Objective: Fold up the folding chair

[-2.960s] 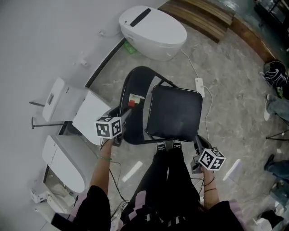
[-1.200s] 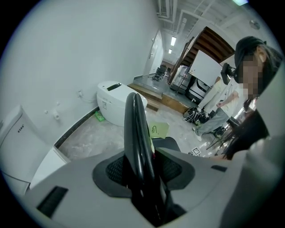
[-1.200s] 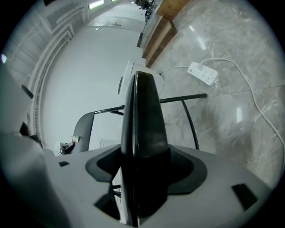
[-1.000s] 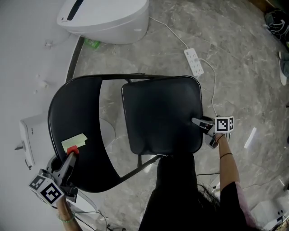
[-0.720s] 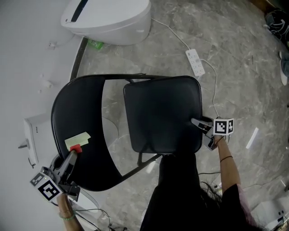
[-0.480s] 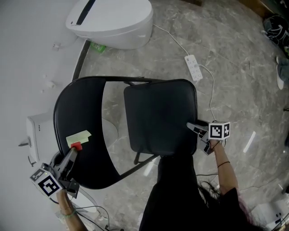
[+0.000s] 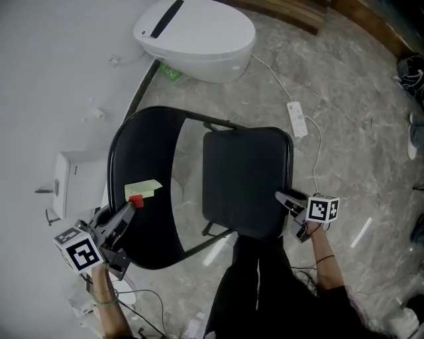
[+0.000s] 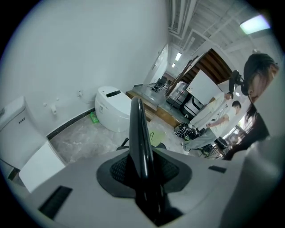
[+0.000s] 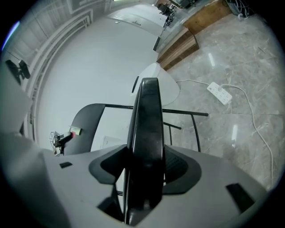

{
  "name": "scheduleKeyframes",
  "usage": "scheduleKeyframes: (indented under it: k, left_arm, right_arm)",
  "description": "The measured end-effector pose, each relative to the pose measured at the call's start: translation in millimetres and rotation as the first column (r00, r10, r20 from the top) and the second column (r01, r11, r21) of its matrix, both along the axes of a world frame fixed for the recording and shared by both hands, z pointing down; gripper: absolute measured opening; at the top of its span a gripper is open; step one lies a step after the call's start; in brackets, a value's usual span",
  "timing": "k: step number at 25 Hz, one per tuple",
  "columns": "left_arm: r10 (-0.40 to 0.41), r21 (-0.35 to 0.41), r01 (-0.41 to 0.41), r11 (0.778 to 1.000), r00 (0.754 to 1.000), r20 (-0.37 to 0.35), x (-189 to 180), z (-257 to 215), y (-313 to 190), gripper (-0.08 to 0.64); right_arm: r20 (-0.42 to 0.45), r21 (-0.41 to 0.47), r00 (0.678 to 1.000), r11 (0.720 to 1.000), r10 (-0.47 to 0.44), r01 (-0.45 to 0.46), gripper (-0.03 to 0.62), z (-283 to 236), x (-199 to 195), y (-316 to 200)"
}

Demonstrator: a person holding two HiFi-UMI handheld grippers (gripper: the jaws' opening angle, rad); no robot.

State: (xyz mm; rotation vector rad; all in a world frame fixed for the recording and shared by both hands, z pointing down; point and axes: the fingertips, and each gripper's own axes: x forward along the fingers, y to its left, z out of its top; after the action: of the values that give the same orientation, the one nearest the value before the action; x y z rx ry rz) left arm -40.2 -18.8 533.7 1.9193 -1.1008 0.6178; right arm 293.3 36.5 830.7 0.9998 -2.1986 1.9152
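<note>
Shows a grey marbled floor (image 7: 358, 99) meeting a white wall (image 7: 46, 59) at left; holds a white toilet (image 7: 199, 40) by that wall, a power strip (image 7: 297, 119) nearby, a wooden platform (image 7: 291, 13) beyond.

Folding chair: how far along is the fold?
Done: both grips placed. The left gripper has the backrest edge between its closing jaws; the right gripper is closing on the seat side edge. In hand: securing both holds. Left: the fold itself; the seat still lies spread out from the backrest, floor visible between them.
</note>
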Motion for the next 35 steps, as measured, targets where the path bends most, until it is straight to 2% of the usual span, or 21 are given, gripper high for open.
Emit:
scheduleKeyframes:
  k: [2, 4, 6, 10, 12, 18, 23, 26, 32, 35]
  left_arm:
    - [-0.002, 0.008, 0.002, 1.0, 1.0, 0.002, 1, -12, 2, 0.091]
    - [-0.006, 0.015, 0.005, 1.0, 0.999, 0.042, 4, -23, 3, 0.091]
    - [-0.012, 0.021, 0.011, 1.0, 0.998, 0.066, 7, -33, 3, 0.091]
    - [-0.02, 0.039, 0.019, 0.999, 0.999, 0.024, 16, -53, 5, 0.089]
    - [-0.021, 0.036, 0.02, 0.999, 0.999, 0.03, 27, -64, 8, 0.091]
    - [-0.019, 0.025, 0.016, 1.0, 0.992, 0.128, 40, -83, 10, 0.091]
    - [0.074, -0.003, -0.075, 0.997, 0.98, 0.186, 47, -96, 14, 0.091]
    - [0.082, -0.003, -0.083, 0.997, 0.977, 0.197, 51, -100, 16, 0.093]
    - [0.087, -0.008, -0.087, 0.996, 0.977, 0.197, 28, -102, 16, 0.092]
    - [0.09, -0.013, -0.089, 0.996, 0.975, 0.204, 5, -109, 13, 0.094]
  right_arm:
    - [0.05, 0.018, 0.999, 1.0, -0.019, 0.018, 0.245, -25, -20, -1]
    - [0.077, 0.034, 0.996, 0.998, -0.048, 0.045, 0.233, -48, -40, -2]
    - [0.054, 0.054, 0.994, 0.994, -0.094, 0.091, 0.225, -65, -54, -4]
    - [0.043, 0.053, 0.985, 0.985, -0.168, 0.165, 0.209, -98, -90, -5]
    - [0.045, 0.046, 0.979, 0.979, -0.198, 0.196, 0.206, -114, -105, -3]
    - [0.021, 0.032, 0.957, 0.957, -0.29, 0.289, 0.198, -148, -148, -8]
    - [-0.001, 0.062, 0.937, 0.935, -0.349, 0.348, 0.177, -170, -196, -14]
    - [-0.01, 0.067, 0.928, 0.925, -0.373, 0.373, 0.169, -178, -217, -15]
    - [-0.076, 0.05, 0.912, 0.912, -0.403, 0.407, 0.169, -181, -255, -18]
    - [-0.132, 0.053, 0.896, 0.9, -0.423, 0.433, 0.169, -189, -304, -24]
